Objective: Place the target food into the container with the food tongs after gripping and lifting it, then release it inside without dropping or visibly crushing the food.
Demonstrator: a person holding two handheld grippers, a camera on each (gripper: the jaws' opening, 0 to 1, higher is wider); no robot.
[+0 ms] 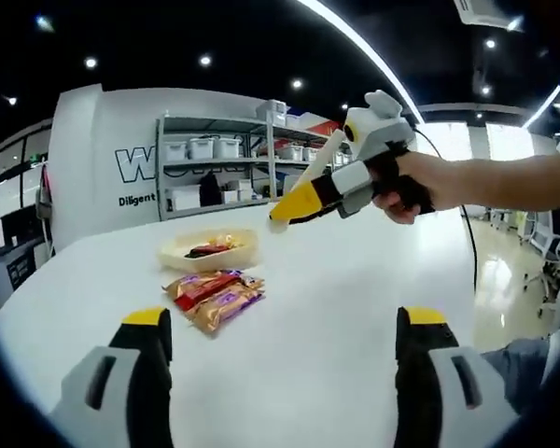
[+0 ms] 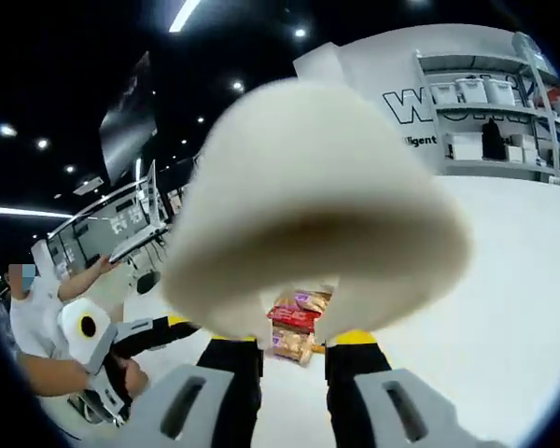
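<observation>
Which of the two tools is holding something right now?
The right tool: its jaws clamp a cream-coloured object. The left tool stands wide open, with nothing between its jaws.

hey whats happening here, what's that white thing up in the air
A person works with two handheld tools over a white table. The right tool, held up in a hand, grips a pale, tong-like piece between its jaws, lifted off the table. The left tool hangs open and empty, low over the table. A shallow container with some food in it sits on the table, and wrapped snack packets lie beside it, on the side nearer the left tool.
</observation>
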